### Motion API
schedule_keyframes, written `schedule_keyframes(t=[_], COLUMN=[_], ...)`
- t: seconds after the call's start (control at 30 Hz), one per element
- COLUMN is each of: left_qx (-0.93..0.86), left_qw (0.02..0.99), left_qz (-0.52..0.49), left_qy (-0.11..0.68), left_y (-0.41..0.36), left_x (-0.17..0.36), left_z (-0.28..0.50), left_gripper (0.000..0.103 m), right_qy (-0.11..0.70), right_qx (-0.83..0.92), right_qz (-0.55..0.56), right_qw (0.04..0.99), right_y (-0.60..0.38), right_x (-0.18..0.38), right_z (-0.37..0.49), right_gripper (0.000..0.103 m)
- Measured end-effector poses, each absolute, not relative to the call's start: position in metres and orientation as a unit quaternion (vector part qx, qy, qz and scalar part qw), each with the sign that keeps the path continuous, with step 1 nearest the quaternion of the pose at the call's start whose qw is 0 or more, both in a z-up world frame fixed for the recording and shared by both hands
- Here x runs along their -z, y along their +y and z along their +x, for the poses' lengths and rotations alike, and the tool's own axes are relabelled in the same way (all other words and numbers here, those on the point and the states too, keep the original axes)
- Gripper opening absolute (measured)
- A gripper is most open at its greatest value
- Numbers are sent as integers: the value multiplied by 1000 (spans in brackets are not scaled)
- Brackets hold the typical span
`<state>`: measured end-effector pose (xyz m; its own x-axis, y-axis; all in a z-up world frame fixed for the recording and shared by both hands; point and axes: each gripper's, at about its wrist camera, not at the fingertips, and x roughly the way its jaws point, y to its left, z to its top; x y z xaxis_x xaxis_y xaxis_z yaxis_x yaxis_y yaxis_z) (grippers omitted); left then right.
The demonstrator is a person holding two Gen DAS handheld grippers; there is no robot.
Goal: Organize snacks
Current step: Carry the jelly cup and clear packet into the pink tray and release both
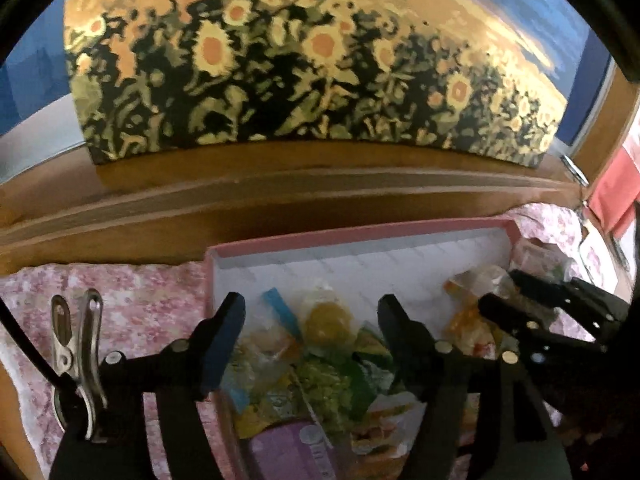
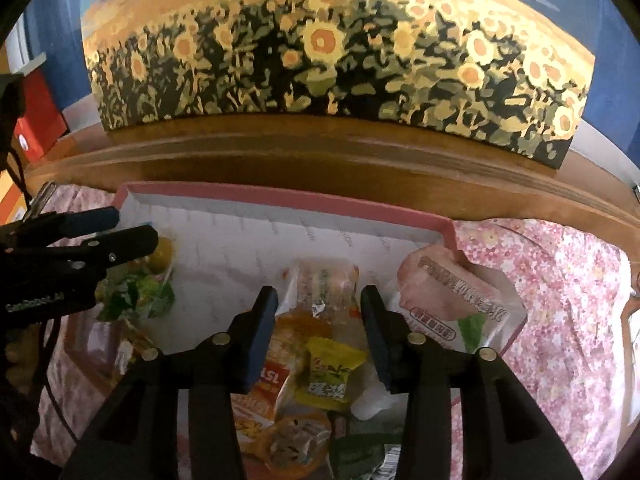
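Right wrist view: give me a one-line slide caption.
Right gripper, jaws open, above wrapped snacks in the pink tray; left gripper at the tray's left.

One pink tray (image 2: 280, 194), roughly ten snack packets (image 2: 334, 372), one painting (image 2: 320, 48).

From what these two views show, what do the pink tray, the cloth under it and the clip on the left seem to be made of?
Pink tray: probably cardboard, matte, with sharp folded corners and a white printed lining.
Cloth: soft fabric, with a pink blossom print and wrinkles.
Clip: metal, shiny, with bright silver reflections.
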<state>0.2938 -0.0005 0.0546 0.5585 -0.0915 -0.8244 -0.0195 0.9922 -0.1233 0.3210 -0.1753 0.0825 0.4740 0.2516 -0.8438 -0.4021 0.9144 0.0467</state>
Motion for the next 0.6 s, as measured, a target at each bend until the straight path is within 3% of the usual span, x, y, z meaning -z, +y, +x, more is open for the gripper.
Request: schedule_keyframes(t=[0.23,0.37,0.6], left_qx=[-4,-3,-6], left_qw=[883,893,907], left_qz=[-89,-84,-65], left_qy=[462,442,417], left_y=[17,18,13], left_x=[-80,-101,-134], left_z=[272,249,218], left_gripper=[75,76,78], right_qy=[439,406,367], right_qx=[-189,-203,-225], right_qz=[-94,-102,-101], right_qw=[873,885,897], right_y=[-175,-176,-182], right_x=[-109,-128,-157], right_z=[304,283,247], right_gripper=[45,53,55])
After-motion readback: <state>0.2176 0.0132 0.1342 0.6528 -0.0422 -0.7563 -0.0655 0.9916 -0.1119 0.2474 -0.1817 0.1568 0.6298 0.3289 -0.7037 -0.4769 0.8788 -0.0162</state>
